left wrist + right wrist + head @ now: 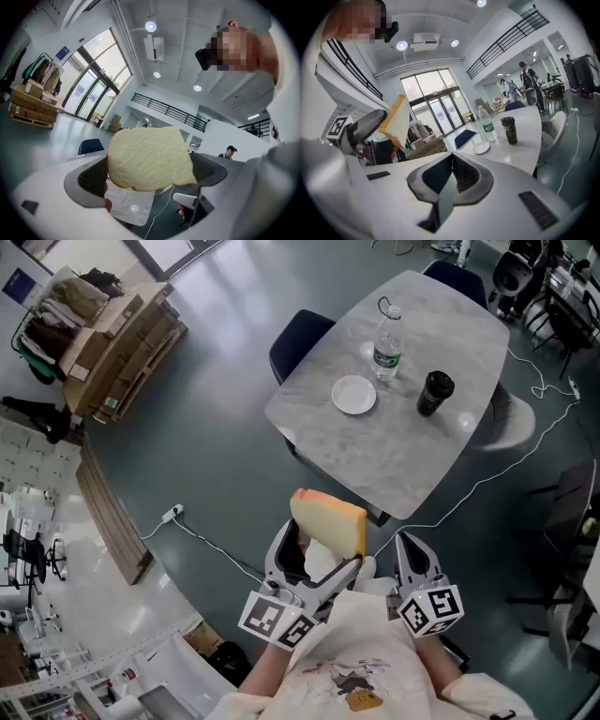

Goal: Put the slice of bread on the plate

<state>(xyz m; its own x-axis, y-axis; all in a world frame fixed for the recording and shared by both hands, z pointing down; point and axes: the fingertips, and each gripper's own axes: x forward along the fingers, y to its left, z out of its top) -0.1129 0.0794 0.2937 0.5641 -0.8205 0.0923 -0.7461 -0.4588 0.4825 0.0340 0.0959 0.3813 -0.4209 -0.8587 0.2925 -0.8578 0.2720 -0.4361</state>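
Bread slice (328, 521): lower centre of the head view, held upright and off the table; its pale face fills the middle of the left gripper view
Left gripper (314, 566): jaws pinching the slice near its lower edge; how deep the bite goes is hard to say, since the slice covers the contact
Right gripper (452, 159): just right of the left one, jaws pressed together with nothing between them
Plate (354, 395): small, white and bare, upper centre of the head view on the grey table (394, 456), well apart from the slice
Neighbours: water bottle (386, 341) just above-right of the plate, dark cup (435, 392) to its right
Step in hand: carrying the slice to the plate, by my reading
Doing it well: come in over the table's near edge, so bottle and cup lie beyond the plate; tip the slice flat, lower it onto the plate's centre, then part the jaws; a harder squeeze would likely tear soft bread
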